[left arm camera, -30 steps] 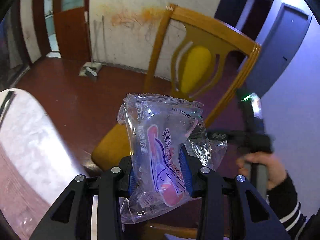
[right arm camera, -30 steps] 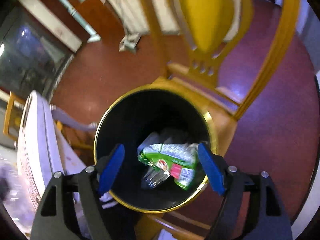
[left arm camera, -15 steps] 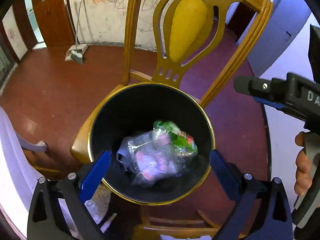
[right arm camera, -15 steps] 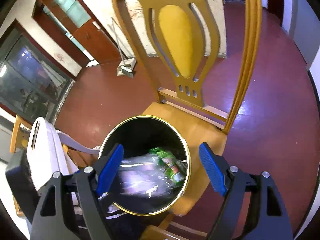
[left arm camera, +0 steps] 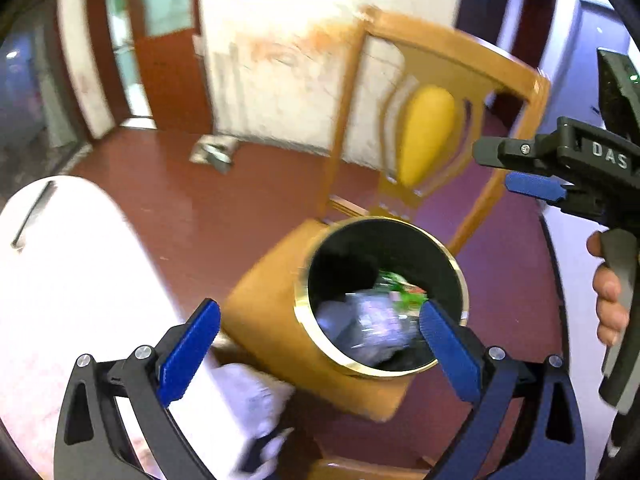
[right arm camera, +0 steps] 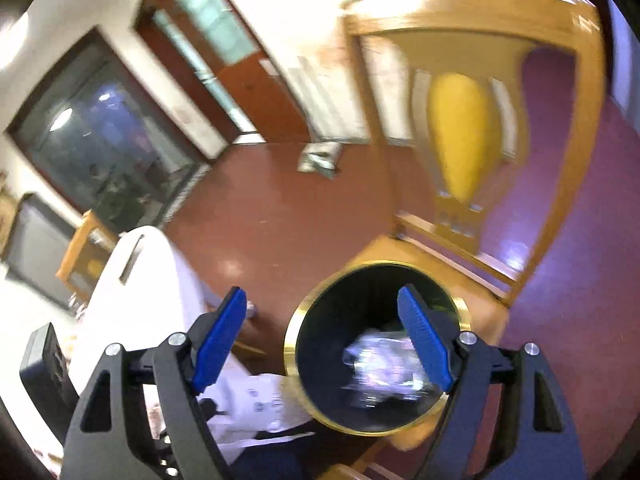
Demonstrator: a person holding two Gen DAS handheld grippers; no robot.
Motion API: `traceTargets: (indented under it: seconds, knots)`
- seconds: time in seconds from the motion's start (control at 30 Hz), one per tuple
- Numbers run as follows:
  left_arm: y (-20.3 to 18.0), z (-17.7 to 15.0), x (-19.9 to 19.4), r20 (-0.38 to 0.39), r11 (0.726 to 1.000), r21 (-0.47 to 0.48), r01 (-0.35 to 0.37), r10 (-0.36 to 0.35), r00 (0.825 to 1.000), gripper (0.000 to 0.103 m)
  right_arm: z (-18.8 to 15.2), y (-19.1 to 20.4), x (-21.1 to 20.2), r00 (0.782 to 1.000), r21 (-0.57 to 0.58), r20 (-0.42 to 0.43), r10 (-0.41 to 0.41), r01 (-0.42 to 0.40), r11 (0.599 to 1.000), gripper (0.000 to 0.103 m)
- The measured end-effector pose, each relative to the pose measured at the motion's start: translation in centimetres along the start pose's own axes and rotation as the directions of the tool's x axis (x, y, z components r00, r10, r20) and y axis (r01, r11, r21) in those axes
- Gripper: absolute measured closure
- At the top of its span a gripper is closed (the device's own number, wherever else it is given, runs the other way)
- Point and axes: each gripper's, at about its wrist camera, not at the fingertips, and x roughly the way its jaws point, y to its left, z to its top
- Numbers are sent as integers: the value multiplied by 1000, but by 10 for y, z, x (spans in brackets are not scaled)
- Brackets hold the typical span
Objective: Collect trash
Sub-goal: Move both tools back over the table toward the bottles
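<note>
A black bin with a gold rim (left arm camera: 301, 300) stands on the seat of a wooden chair (left arm camera: 264, 300). Inside it lie a clear plastic wrapper (left arm camera: 372, 320) and, behind that, a green wrapper (left arm camera: 400, 292). My left gripper (left arm camera: 316, 312) hovers above and to the left of the bin, wide open with nothing between its blue pads (left arm camera: 188, 352). My right gripper (right arm camera: 322, 294) is also open and holds nothing. It hangs above the bin (right arm camera: 290, 344), where the clear wrapper (right arm camera: 380, 364) shows blurred. The right gripper (left arm camera: 520, 184) also juts in from the right of the left wrist view.
The chair back with its yellow pad (left arm camera: 424, 136) rises behind the bin. A white table (left arm camera: 72, 280) fills the left side. A hand (left arm camera: 608, 300) grips the right tool's handle. A dustpan (left arm camera: 212, 152) lies on the red floor by the far wall.
My left gripper opened and let go of the clear wrapper, which dropped into the bin, then drew back to the left. My right gripper rose away from the bin.
</note>
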Motion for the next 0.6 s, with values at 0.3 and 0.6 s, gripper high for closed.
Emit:
traceTargets:
  seconds: [0.3, 0.6]
  knots:
    - [108, -69, -165, 148, 912, -253, -323, 366, 919, 6, -38, 178, 20, 946, -275, -135, 293, -320, 906, 25]
    - [173, -189, -318, 23, 491, -590, -641, 804, 594, 6, -112, 334, -4, 864, -488, -256, 433, -502, 714, 25]
